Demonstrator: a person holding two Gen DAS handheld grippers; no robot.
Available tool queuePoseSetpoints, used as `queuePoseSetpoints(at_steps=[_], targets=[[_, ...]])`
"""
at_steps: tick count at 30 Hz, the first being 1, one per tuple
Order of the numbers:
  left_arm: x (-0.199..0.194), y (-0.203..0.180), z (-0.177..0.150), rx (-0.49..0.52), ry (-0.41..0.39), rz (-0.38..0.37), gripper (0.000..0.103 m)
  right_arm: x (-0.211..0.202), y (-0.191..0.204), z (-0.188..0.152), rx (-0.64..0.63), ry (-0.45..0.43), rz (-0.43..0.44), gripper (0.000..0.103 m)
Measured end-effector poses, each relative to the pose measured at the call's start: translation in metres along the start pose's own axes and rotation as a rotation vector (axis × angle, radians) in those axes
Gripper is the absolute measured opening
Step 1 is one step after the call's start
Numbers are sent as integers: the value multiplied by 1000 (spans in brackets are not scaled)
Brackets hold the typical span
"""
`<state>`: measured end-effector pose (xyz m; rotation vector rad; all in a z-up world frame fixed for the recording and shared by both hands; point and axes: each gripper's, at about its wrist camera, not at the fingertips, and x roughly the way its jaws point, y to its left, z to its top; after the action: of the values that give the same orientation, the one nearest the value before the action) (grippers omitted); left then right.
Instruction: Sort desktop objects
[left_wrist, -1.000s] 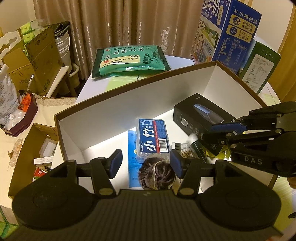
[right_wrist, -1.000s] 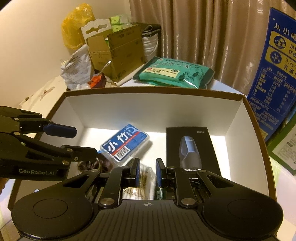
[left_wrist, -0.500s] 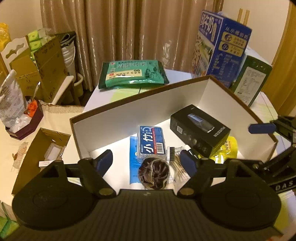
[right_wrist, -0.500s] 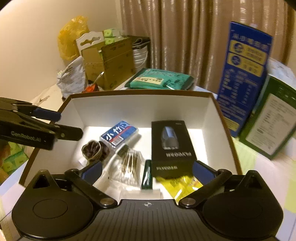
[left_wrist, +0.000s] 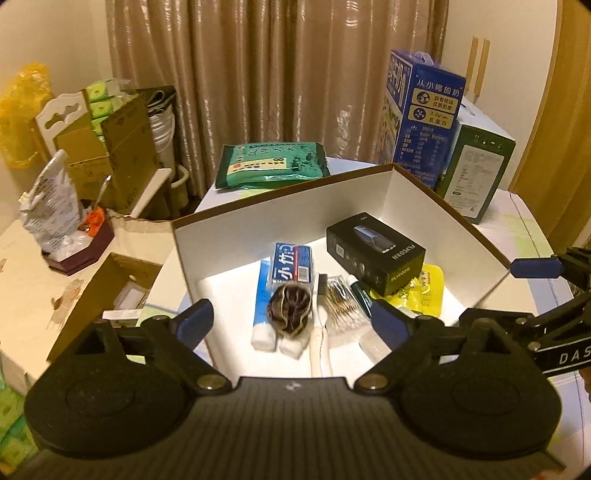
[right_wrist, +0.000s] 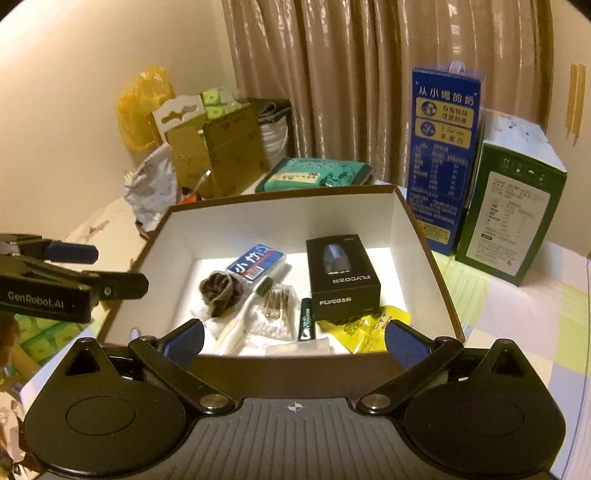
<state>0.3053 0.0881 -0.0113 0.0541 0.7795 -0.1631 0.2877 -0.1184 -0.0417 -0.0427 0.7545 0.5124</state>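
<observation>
A white box with a brown rim (left_wrist: 280, 192) (right_wrist: 280, 192) holds a black FLYCO box (left_wrist: 376, 251) (right_wrist: 343, 277), a blue tissue pack (left_wrist: 291, 264), a brown hair tie (left_wrist: 290, 306) (right_wrist: 219, 291), a white toothbrush (right_wrist: 240, 325), a bag of cotton swabs (left_wrist: 341, 299), a green tube (right_wrist: 306, 323) and a yellow packet (left_wrist: 424, 291). My left gripper (left_wrist: 291, 325) hovers above the box's near left side, its jaws opening with nothing between them. My right gripper (right_wrist: 294, 339) stands wide open and empty over the near rim.
Behind the box lie a green tea packet (left_wrist: 271, 166), a tall blue milk carton (left_wrist: 424, 114) and a green carton (left_wrist: 476, 173). Cardboard boxes (left_wrist: 110, 147) and bags crowd the left, with an open carton (left_wrist: 110, 291) beside the box. A curtain hangs at the back.
Both grippers have pulled back and up out of the box. The right went from shut to wide open, and the left's jaws have spread. All items stay in the box.
</observation>
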Motion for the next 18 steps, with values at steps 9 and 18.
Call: queuePoseSetpoints(at_steps=[9, 18], targets=[[-50, -28, -29, -41, -25, 36, 96, -49, 5, -26, -7, -32, 35, 101], [-91, -64, -61, -45, -55, 70, 99, -93, 1, -56, -12, -51, 59, 101]])
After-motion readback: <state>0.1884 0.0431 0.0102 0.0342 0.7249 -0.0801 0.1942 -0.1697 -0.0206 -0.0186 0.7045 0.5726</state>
